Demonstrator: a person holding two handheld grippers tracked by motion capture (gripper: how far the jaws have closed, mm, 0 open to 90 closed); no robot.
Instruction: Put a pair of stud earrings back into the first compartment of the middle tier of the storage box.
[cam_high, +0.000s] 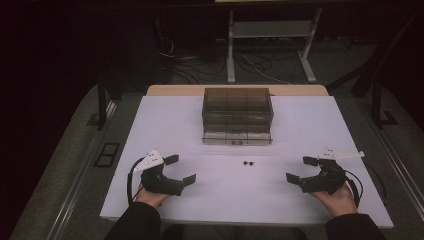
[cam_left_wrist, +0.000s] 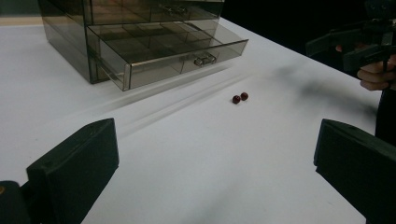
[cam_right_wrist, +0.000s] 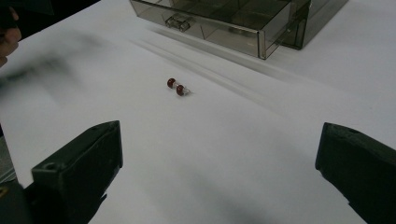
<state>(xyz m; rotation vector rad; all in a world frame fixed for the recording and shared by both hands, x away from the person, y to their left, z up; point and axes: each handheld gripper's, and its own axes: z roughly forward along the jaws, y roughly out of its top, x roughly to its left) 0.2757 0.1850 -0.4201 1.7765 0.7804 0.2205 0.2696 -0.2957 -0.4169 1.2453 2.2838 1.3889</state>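
Left gripper (cam_left_wrist: 215, 172) jaws seen wide apart over white table (cam_left_wrist: 196, 154). Smoky clear drawer box (cam_left_wrist: 135, 37) at far left, bottom drawer (cam_left_wrist: 173, 49) pulled out. Two small red beads (cam_left_wrist: 240, 97) lying together right of it. Right gripper (cam_left_wrist: 359, 44) seen at far right

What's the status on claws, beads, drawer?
Left claw open, right claw open, both empty. Two red beads on table, touching. Bottom drawer of the smoked organizer pulled out. Path clear.
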